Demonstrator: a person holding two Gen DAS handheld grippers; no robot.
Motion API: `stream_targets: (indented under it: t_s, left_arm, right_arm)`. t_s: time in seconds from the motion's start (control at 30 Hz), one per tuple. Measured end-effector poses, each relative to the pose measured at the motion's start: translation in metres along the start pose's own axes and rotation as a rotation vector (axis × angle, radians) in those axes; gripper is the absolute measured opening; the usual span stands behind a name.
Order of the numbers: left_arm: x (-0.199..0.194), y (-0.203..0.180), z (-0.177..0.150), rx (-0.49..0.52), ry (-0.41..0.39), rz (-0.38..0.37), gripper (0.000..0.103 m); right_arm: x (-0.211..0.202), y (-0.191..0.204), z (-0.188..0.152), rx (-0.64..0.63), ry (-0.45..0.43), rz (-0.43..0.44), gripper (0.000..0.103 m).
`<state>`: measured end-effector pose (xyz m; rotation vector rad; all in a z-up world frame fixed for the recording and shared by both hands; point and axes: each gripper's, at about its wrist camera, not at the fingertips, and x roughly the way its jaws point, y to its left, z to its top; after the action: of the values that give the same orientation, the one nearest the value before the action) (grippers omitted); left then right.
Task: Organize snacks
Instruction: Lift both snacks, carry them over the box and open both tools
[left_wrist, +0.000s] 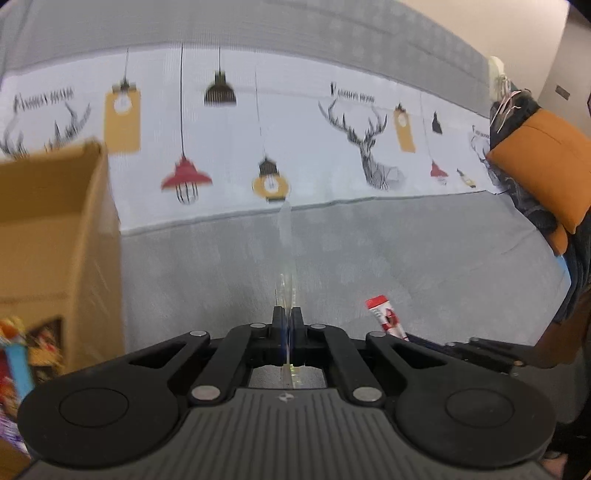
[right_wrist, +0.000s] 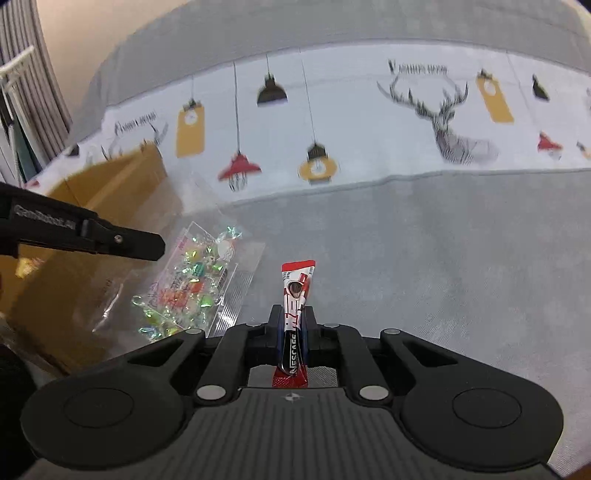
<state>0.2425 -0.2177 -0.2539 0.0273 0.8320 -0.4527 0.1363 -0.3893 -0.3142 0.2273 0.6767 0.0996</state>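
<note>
1. The right gripper (right_wrist: 294, 325) is clamped on a red, white and black Nescafe stick sachet (right_wrist: 295, 295); the sachet stands between the jaws, its red top poking out beyond the fingertips and its lower end reaching back toward the gripper body.
2. The left gripper (left_wrist: 287, 317) is closed on the edge of a clear candy bag (right_wrist: 192, 284). From its own camera only a thin transparent film runs out between the jaws; the right wrist view shows the bag hanging from the left gripper, full of shiny wrapped sweets.
3. Both items are held above the grey sofa seat (right_wrist: 424, 258), in front of a white cover printed with lamps and deer (right_wrist: 369, 122).
4. The open cardboard box (left_wrist: 55, 236) stands at the left, with other colourful packets visible near its foot (too blurred to name). It is the likely destination.
5. To do this step well, the person should keep both grips firm while carrying leftward, since the bag is pinched only by a thin slippery edge and its weight hangs below.
6. The bag should clear the box's near wall before release.
7. One item should go in at a time, so the grippers do not crowd the opening.
</note>
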Motion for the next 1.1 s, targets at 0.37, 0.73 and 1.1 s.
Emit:
stream_targets:
  t_s: [0.37, 0.73, 1.1]
  left_arm:
    - [-0.129, 0.024, 0.031, 0.038, -0.219, 0.082, 0.001]
    - [-0.219, 0.105, 0.02, -0.041, -0.372, 0.152, 0.001]
    - [-0.159, 0.211, -0.01, -0.216, -0.249, 0.103, 0.001]
  right_arm:
    - [-0.067, 0.103, 0.045, -0.002, -0.169, 0.166, 0.01]
    - [-0.102, 0.221, 0.097, -0.114, -0.286, 0.308, 0.01]
    - [-0.032, 0.276, 0.076, -0.174, -0.129, 0.284, 0.01]
